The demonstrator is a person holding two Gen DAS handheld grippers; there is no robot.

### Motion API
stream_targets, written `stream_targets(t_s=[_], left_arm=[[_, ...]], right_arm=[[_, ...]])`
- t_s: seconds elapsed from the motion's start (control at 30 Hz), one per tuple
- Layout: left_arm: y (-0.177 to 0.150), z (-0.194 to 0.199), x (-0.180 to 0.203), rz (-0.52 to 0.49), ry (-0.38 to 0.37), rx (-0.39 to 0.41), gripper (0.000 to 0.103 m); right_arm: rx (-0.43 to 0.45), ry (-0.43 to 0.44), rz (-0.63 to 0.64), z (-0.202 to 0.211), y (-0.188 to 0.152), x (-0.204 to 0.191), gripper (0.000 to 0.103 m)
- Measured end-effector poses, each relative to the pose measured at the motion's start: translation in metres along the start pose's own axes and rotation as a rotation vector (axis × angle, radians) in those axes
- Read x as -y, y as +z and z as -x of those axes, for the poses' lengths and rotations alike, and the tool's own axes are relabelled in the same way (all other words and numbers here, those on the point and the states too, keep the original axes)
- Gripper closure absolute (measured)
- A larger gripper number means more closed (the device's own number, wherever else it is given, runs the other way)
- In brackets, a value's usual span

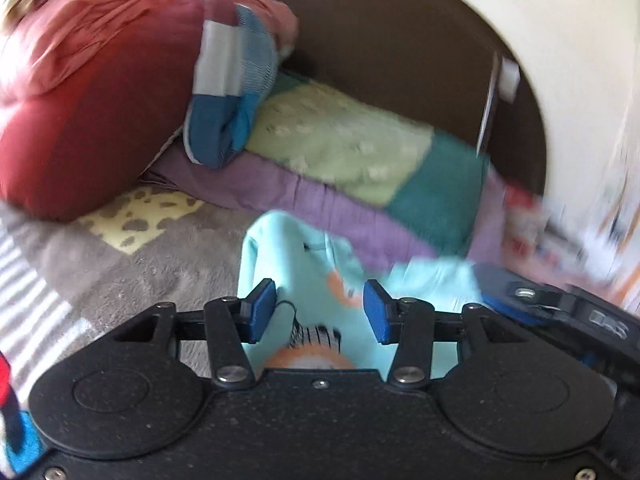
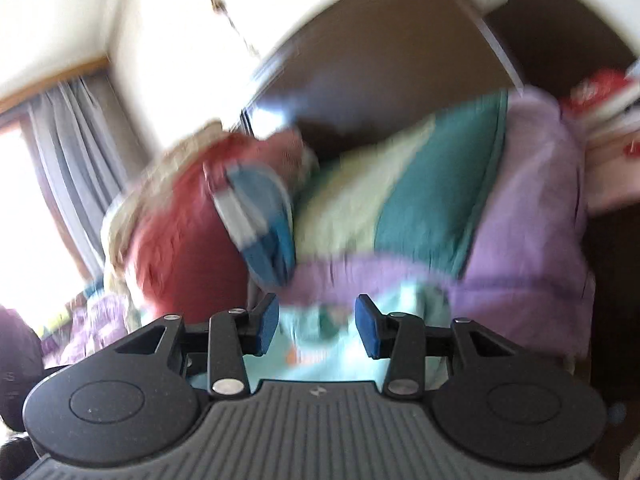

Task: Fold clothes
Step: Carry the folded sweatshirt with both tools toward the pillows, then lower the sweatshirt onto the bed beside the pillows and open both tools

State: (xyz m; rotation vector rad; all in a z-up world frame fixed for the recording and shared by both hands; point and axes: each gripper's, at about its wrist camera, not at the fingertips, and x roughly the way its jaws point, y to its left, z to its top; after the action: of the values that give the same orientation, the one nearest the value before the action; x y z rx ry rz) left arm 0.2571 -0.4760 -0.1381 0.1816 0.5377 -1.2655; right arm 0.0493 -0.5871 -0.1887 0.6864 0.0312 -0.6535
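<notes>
A light turquoise garment with orange and black print lies on a grey blanket. My left gripper is open just above it, the blue pads apart with nothing between them. My right gripper is open too, over the same turquoise garment, its view blurred. The right gripper's body also shows at the right edge of the left wrist view, beside the garment.
A big red cushion stands at the left. A folded blue and white cloth leans on it. A purple, green and teal quilt lies behind the garment against a dark headboard. A window with a grey curtain is at the left.
</notes>
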Motion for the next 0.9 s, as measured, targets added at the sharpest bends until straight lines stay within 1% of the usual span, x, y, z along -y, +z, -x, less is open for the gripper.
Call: stream_targets(t_s=[0.03, 0.07, 0.1, 0.13, 0.2, 0.23, 0.27, 0.37, 0.47, 0.67, 0.77, 0.87, 0.9], left_arm=[[-0.004, -0.002, 0.003, -0.035, 0.035, -0.003, 0.057], [-0.007, -0.002, 0.006, -0.065, 0.079, 0.003, 0.057], [-0.008, 0.001, 0.007, -0.082, 0.142, 0.028, 0.057], [-0.009, 0.005, 0.007, -0.09, 0.187, 0.06, 0.059], [-0.008, 0.016, 0.006, -0.067, 0.185, 0.145, 0.059], [-0.006, 0.015, 0.007, -0.067, 0.162, 0.16, 0.059], [-0.005, 0.014, 0.008, -0.072, 0.14, 0.166, 0.059], [-0.008, 0.006, 0.012, -0.119, 0.086, 0.114, 0.059], [-0.02, -0.013, 0.008, -0.137, 0.106, -0.01, 0.058], [-0.024, -0.014, 0.005, -0.121, 0.114, -0.017, 0.056], [-0.027, -0.01, 0.011, -0.131, 0.145, -0.009, 0.053], [-0.028, -0.003, 0.017, -0.098, 0.189, -0.014, 0.049], [-0.028, 0.003, 0.019, -0.075, 0.195, -0.018, 0.043]], right_arm=[[-0.052, -0.017, -0.034, -0.01, -0.003, 0.006, 0.061], [-0.081, -0.027, -0.056, -0.016, -0.005, 0.011, 0.061], [-0.087, -0.028, -0.067, -0.018, -0.004, 0.015, 0.064], [-0.079, -0.029, -0.061, -0.019, -0.003, 0.015, 0.064], [-0.035, -0.032, -0.027, -0.018, 0.0, 0.012, 0.064], [-0.009, -0.03, -0.031, -0.015, -0.002, 0.014, 0.063], [-0.006, -0.03, -0.034, -0.014, -0.004, 0.014, 0.063], [-0.052, -0.037, -0.025, -0.021, -0.005, 0.014, 0.063], [-0.093, -0.043, -0.017, -0.026, -0.005, 0.014, 0.063], [-0.118, -0.053, -0.015, -0.029, -0.003, 0.012, 0.063], [-0.107, -0.058, -0.014, -0.027, -0.002, 0.009, 0.063], [-0.073, -0.057, 0.003, -0.015, -0.007, 0.003, 0.055], [-0.064, -0.059, 0.015, -0.01, -0.008, 0.0, 0.052]])
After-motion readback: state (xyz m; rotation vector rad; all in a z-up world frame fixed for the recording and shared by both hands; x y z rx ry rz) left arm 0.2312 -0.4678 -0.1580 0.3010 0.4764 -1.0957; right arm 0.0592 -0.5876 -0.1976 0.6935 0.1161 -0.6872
